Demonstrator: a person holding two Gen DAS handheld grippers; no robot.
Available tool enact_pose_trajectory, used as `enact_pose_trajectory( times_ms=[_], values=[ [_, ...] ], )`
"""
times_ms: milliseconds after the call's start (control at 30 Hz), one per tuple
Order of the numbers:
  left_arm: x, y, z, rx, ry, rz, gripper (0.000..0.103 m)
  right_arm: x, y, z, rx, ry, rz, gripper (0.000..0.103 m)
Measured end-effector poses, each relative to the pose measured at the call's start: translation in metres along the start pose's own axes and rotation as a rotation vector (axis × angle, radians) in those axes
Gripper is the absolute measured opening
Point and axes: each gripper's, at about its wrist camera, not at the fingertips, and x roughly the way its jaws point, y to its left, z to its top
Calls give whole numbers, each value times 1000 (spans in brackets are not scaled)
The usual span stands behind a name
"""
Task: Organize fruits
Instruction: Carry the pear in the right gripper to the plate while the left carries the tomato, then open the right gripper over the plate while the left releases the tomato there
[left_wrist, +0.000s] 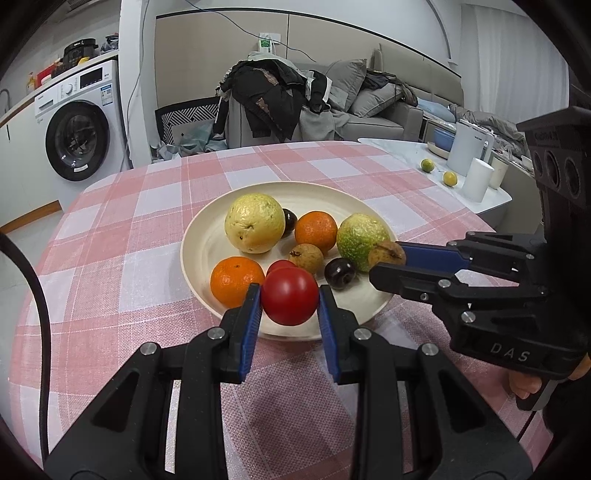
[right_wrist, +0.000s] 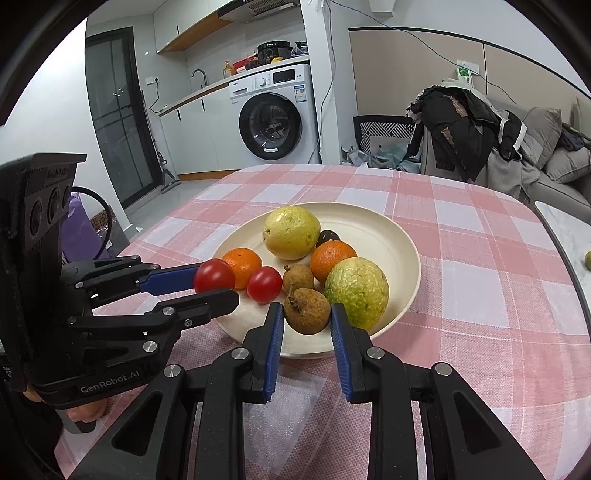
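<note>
Mid-pick over plate (left_wrist: 199, 254): left gripper (left_wrist: 290, 301) clamped on red tomato (left_wrist: 290, 301), right gripper (right_wrist: 307, 317) clamped on brown longan (right_wrist: 307, 312) (both at near rim). Next, probably: lift clear, sort by kind.

Red tomato (left_wrist: 290, 296) and brown longan (right_wrist: 306, 311) — both clamped over the fruit-filled cream plate (right_wrist: 402, 236).

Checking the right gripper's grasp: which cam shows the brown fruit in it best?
Right wrist view: the brown fruit sits front and centre between the right gripper pads, whole outline visible. In the left wrist view that fruit is small, off to the side, partly hidden behind the gripper's fingers.
</note>
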Motion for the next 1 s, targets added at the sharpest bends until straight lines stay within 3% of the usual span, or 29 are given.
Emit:
enact_pose_trajectory(
  times_ms=[833, 900, 1000],
  values=[
    [-5, 4, 1, -22, -19, 12, 28, -3, -1, 0, -3, 2, -11, 35],
    [-8, 7, 0, -34, -23, 15, 30, -3, -1, 0, -1, 2, -13, 36],
    [-11, 10, -2, -52, -29, 37, 56, -2, -1, 0, 4, -1, -14, 45]
  ],
)
